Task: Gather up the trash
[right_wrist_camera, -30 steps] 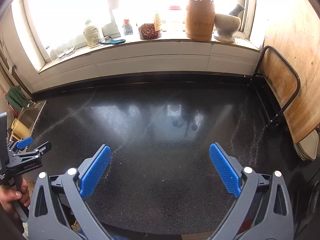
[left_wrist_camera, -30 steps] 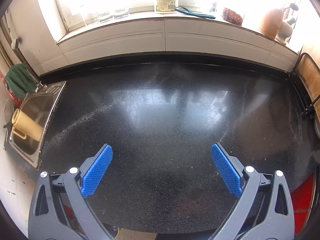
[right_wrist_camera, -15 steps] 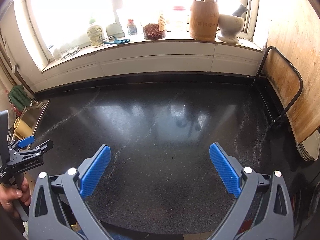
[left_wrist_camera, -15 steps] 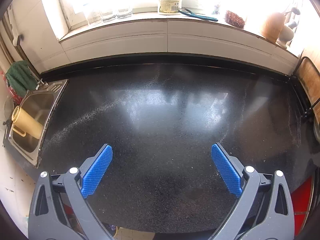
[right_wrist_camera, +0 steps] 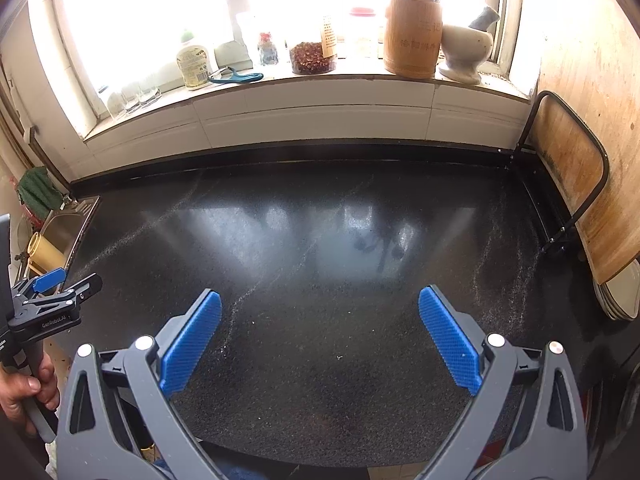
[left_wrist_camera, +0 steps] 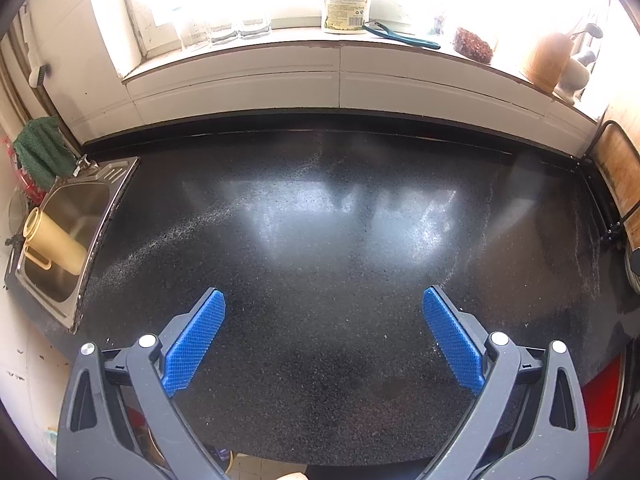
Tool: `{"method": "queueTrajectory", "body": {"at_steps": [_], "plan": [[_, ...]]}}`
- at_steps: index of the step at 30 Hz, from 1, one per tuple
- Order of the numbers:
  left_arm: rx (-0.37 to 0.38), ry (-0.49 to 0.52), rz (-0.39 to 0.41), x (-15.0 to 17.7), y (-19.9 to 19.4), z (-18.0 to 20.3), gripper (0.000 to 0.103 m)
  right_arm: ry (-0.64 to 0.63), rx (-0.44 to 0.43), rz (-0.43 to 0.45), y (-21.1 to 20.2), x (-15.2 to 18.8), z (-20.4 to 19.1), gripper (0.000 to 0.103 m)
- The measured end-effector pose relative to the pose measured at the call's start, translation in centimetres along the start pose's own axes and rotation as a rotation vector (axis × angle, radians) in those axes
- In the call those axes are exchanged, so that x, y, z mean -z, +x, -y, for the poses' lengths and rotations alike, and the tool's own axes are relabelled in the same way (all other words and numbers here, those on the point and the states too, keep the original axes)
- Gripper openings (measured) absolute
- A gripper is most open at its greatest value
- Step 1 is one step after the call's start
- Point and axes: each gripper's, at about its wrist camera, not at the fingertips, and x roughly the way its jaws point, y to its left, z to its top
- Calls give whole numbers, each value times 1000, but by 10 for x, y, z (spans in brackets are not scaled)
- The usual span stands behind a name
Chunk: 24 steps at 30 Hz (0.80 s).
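My left gripper point(left_wrist_camera: 323, 304) is open and empty, held above the front part of a black speckled countertop point(left_wrist_camera: 320, 216). My right gripper point(right_wrist_camera: 320, 306) is open and empty over the same countertop point(right_wrist_camera: 320, 240). The left gripper also shows at the left edge of the right wrist view point(right_wrist_camera: 56, 288), held in a hand. No piece of trash shows on the counter; only faint streaks of fine white grains point(left_wrist_camera: 168, 236) cross it.
A steel sink point(left_wrist_camera: 68, 224) with a yellow jug point(left_wrist_camera: 52, 240) sits at the left. The windowsill holds a bottle point(right_wrist_camera: 192, 64), glasses, a jar, a wooden utensil holder point(right_wrist_camera: 412, 36) and a mortar point(right_wrist_camera: 464, 52). A cutting board in a rack point(right_wrist_camera: 576, 184) and plates point(right_wrist_camera: 620, 292) stand right.
Both grippers have drawn back and tilted down slightly, so the windowsill sits a little lower in both views. Both stay open and empty.
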Motion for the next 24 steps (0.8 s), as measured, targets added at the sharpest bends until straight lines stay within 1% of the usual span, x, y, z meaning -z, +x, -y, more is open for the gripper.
{"method": "queueTrajectory", "body": {"at_steps": [24], "plan": [[-8, -6, 13, -3, -1, -1, 96, 14, 11, 2, -1, -2, 3, 96]]}}
